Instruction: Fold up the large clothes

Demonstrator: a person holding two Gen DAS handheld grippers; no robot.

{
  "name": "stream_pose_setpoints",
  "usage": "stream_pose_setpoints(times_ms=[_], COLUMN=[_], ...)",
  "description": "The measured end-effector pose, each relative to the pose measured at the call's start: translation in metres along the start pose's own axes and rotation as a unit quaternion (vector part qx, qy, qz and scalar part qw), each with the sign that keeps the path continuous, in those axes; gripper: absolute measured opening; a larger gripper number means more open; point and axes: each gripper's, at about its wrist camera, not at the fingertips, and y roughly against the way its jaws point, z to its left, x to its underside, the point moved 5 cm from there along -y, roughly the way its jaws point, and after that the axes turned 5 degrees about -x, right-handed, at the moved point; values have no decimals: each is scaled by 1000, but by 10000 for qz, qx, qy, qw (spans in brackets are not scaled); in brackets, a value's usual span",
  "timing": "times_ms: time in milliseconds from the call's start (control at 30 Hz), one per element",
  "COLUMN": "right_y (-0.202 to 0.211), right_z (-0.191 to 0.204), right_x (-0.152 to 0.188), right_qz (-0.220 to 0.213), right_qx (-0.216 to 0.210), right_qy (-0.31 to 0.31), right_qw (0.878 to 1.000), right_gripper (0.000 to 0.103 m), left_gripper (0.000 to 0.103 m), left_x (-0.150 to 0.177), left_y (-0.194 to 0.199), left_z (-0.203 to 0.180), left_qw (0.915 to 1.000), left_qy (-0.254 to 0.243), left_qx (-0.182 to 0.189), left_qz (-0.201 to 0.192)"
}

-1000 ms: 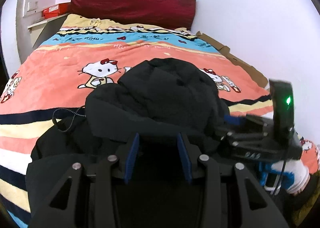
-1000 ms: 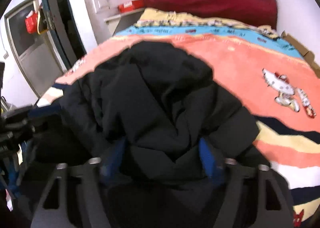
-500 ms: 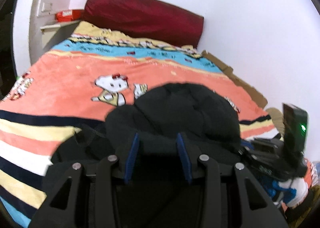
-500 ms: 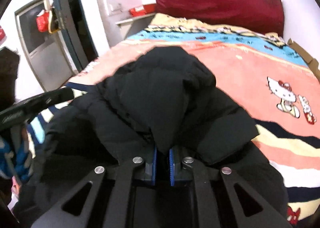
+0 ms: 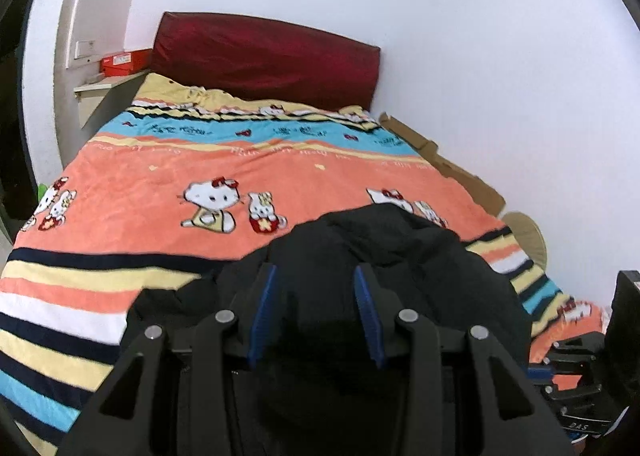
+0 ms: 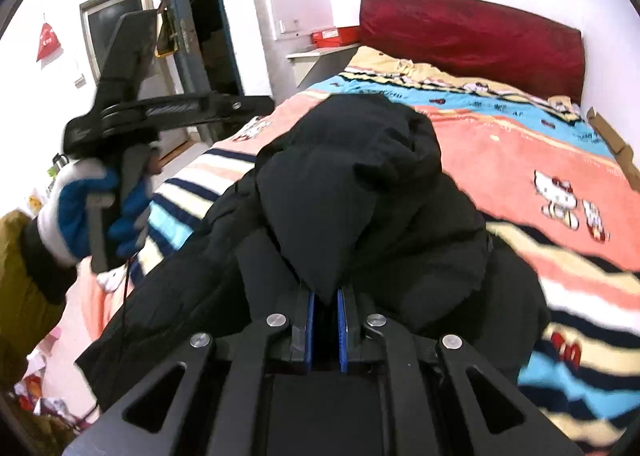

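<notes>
The black puffer jacket (image 6: 360,192) lies bunched in a heap at the foot end of the bed (image 5: 132,184), on the cartoon-cat striped blanket (image 6: 520,152), with its hood or a thick fold humped up toward the headboard (image 5: 264,52).

A second ago the right tool (image 6: 325,330) stood wide over the heap; since then it has narrowed and now pinches a hanging fold of the jacket between its blue pads (image 6: 308,330), with dark fabric filling the slim gap. The left tool (image 5: 316,316), by contrast, has kept its jaws wide throughout: the jacket lies between and beyond its fingers, but nothing is clamped. Seen from the right wrist, that left tool is raised off to the side in a gloved hand (image 6: 80,212), apart from the jacket.

So one grip is now secured, which probably means the fold or lift can start once the left side takes a matching hold. With one corner only, the bulky jacket would likely sag and twist rather than fold flat.
</notes>
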Motion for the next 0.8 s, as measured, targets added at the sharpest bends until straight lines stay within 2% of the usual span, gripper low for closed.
stream_pose_setpoints(times_ms=[167,233,300,400,467,633,700,800], right_y=[0,-16,-35,-56,-70,-87,-81,-59], right_z=[5,-10,-30,-52,-64,-76,-73,-67], right_x=[49,62,68,78,86,92,90,87], right_qz=[253,405,459,593,723,772,738,598], right_qx=[54,165,188,295,294,333,373,339], right_qy=[-81,-215,-446,-606,-707,-944,-882,-872], right_qw=[9996,9988,9978,9960,9944,9920,9927,9938], right_gripper=[3,2,1,1,0,0,0,6], left_gripper=[38,38,38,38,38,38,38,38], left_x=[40,52,66,87,104,136,141,147], left_y=[-8,-31,-59,-85,-97,-106,-99,-86], left_z=[-19,-23,-25,-23,-21,-21,-22,-24], left_qw=[9989,9979,9956,9931,9911,9865,9858,9845], left_qy=[-257,-318,-254,-195,-359,-610,-545,-730], left_qx=[265,188,272,302,193,-142,-122,-149], left_qz=[280,539,862,1117,1266,1513,1582,1590])
